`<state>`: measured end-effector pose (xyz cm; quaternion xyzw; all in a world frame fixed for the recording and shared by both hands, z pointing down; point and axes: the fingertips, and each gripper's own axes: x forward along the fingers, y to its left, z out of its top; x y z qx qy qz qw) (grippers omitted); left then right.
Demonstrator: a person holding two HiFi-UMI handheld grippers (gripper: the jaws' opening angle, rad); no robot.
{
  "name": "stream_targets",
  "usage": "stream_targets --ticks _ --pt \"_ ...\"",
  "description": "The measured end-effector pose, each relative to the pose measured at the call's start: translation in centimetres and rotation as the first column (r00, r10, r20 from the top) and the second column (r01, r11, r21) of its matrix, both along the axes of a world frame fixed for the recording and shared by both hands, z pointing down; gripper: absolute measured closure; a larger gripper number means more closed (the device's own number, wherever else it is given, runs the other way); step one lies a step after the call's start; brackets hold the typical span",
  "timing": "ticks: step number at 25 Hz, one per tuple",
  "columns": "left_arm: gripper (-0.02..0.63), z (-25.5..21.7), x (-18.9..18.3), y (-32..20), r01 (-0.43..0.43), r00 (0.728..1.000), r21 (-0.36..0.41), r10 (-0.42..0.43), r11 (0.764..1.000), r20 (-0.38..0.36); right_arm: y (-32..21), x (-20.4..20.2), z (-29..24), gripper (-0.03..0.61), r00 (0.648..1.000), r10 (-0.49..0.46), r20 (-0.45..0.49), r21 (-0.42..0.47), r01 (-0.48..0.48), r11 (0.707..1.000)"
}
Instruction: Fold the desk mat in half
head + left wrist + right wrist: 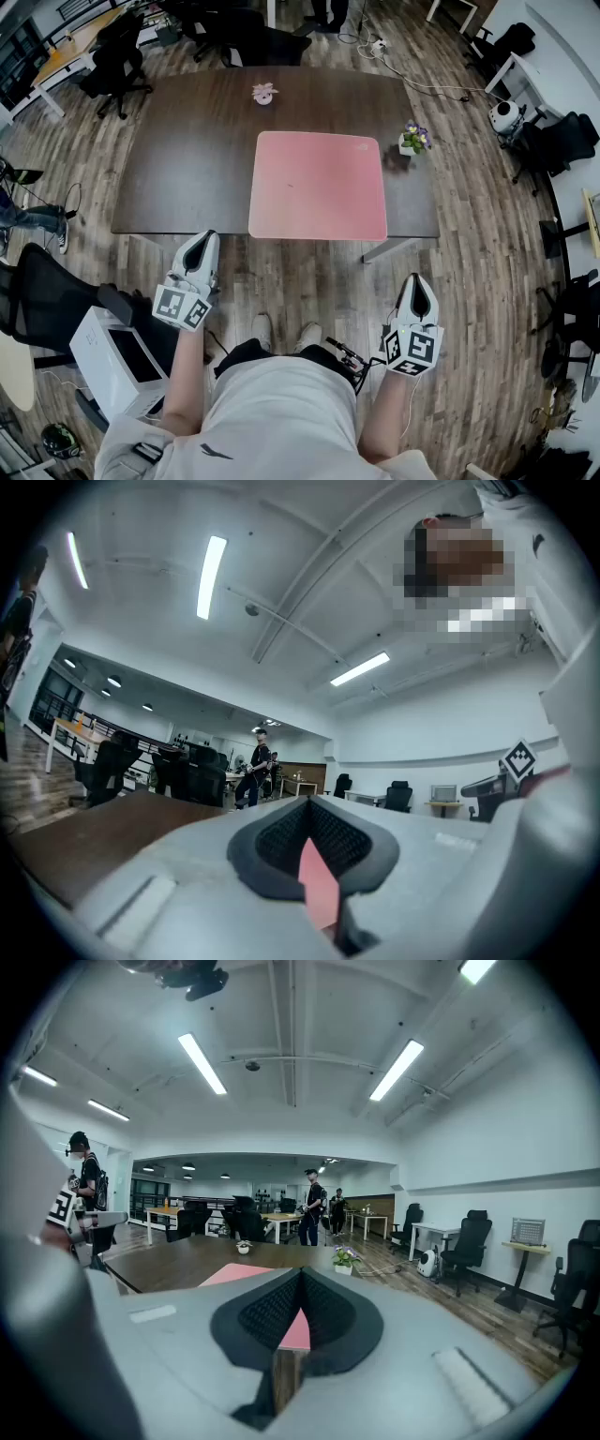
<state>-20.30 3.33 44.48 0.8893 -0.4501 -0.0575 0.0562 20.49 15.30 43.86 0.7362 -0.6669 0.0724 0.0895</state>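
A pink desk mat (pixel 319 185) lies flat and unfolded on the right half of the dark brown table (pixel 187 159), its near edge along the table's front edge. Both grippers hang over the floor in front of the table, apart from the mat. My left gripper (pixel 202 238) is close to the table's front edge, left of the mat, with its jaws together and nothing held. My right gripper (pixel 418 279) is lower and to the right, also shut and empty. In the right gripper view the mat (pixel 246 1274) shows beyond the closed gripper (pixel 300 1275). In the left gripper view a pink sliver of mat (pixel 319 883) shows below the closed gripper (pixel 309 803).
A small pink flower pot (pixel 264 93) stands at the table's far edge. A potted plant with purple flowers (pixel 412 139) sits just right of the mat. Office chairs (pixel 117 56) ring the table; a white box (pixel 117 361) stands at my left. People stand far back (pixel 309 1206).
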Motion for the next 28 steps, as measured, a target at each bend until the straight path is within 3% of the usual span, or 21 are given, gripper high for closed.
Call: stream_targets --ticks 15,28 --pt "0.609 0.2 -1.8 -0.1 -0.01 1.0 -0.008 0.01 1.0 -0.027 -0.7 -1.3 -0.5 0.58 1.0 0.022 0.002 0.025 -0.022 0.999" --pt "0.609 0.6 -1.4 -0.2 0.012 0.999 -0.013 -0.013 1.0 -0.033 -1.5 -1.4 -0.3 0.577 1.0 -0.016 0.008 0.042 0.016 0.999"
